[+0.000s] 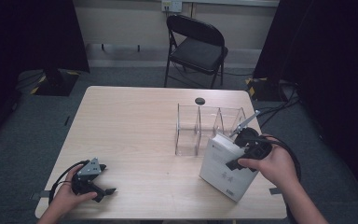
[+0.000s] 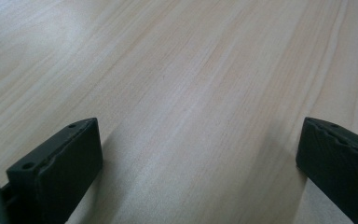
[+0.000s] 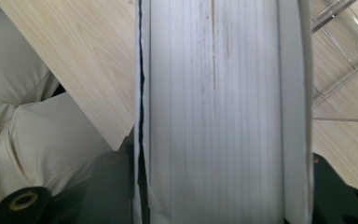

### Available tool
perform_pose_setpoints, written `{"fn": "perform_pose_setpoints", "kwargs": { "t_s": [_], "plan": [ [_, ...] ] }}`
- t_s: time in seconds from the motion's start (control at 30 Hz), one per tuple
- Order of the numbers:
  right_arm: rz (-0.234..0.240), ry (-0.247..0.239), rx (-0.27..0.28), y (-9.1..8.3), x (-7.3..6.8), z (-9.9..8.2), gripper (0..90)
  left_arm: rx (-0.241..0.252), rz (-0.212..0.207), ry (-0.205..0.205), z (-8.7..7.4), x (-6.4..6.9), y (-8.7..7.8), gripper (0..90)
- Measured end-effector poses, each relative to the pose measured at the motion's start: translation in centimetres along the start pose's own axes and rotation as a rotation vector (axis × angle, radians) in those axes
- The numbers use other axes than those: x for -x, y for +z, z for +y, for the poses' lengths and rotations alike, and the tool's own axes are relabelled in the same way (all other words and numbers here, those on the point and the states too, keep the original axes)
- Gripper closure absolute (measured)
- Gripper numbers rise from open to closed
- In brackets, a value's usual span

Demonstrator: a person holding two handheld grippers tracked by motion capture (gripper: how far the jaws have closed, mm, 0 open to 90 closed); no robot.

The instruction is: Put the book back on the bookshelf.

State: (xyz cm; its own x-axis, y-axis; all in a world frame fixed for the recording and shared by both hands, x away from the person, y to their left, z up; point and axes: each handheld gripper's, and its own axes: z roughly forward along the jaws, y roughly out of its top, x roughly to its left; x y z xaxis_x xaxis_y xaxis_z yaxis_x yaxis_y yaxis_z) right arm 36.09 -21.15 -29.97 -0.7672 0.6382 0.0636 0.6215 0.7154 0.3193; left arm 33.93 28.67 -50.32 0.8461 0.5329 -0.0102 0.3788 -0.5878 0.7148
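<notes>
Book (image 1: 226,165) stands tilted on the surface (image 1: 135,135), clamped in right tongs (image 1: 242,151) beside the clear rack (image 1: 205,126). Left tongs (image 1: 103,179) rest released. Next move, likely: lift book, align with a slot.

Looks forward and down from above the near edge of the wooden table (image 1: 135,126), wide enough to take in a folding chair (image 1: 196,46) beyond. Rides low over the same tabletop on the left gripper (image 2: 200,163), very near the grain. Rides on the right gripper (image 3: 221,196), pressed close against a white book (image 3: 219,107), with the clear organizer (image 3: 340,42) also seen from above.
</notes>
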Motion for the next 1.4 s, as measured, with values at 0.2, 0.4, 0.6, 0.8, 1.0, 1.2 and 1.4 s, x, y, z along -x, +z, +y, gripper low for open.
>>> {"fn": "perform_pose_setpoints", "kwargs": {
  "t_s": [0.2,0.4,0.6,0.8,1.0,1.2,1.4],
  "plan": [
    [-0.013,0.020,0.009,-0.2,0.5,-0.5,52.2,0.000,0.000,0.000,0.0,0.0,0.0,0.0],
    [-0.020,0.040,0.007,-0.4,0.9,-1.1,52.1,-0.001,0.000,0.000,0.0,0.0,0.0,0.0],
    [-0.033,0.055,0.002,-0.6,1.4,-1.8,52.2,0.002,-0.001,0.000,0.0,0.0,0.0,0.0],
    [-0.042,0.072,-0.004,-0.8,1.9,-2.3,52.2,0.000,0.000,0.000,0.0,0.0,0.0,0.0],
    [-0.050,0.092,0.000,-1.0,2.2,-2.7,52.2,0.000,0.000,0.000,0.0,0.0,0.0,0.0],
    [-0.056,0.119,0.005,-1.1,2.5,-3.0,52.2,0.001,0.001,0.000,0.0,0.0,0.0,0.0],
    [-0.058,0.145,0.008,-1.4,2.9,-3.2,52.2,-0.001,0.000,0.000,0.0,0.0,0.0,0.0]
  ]
}}
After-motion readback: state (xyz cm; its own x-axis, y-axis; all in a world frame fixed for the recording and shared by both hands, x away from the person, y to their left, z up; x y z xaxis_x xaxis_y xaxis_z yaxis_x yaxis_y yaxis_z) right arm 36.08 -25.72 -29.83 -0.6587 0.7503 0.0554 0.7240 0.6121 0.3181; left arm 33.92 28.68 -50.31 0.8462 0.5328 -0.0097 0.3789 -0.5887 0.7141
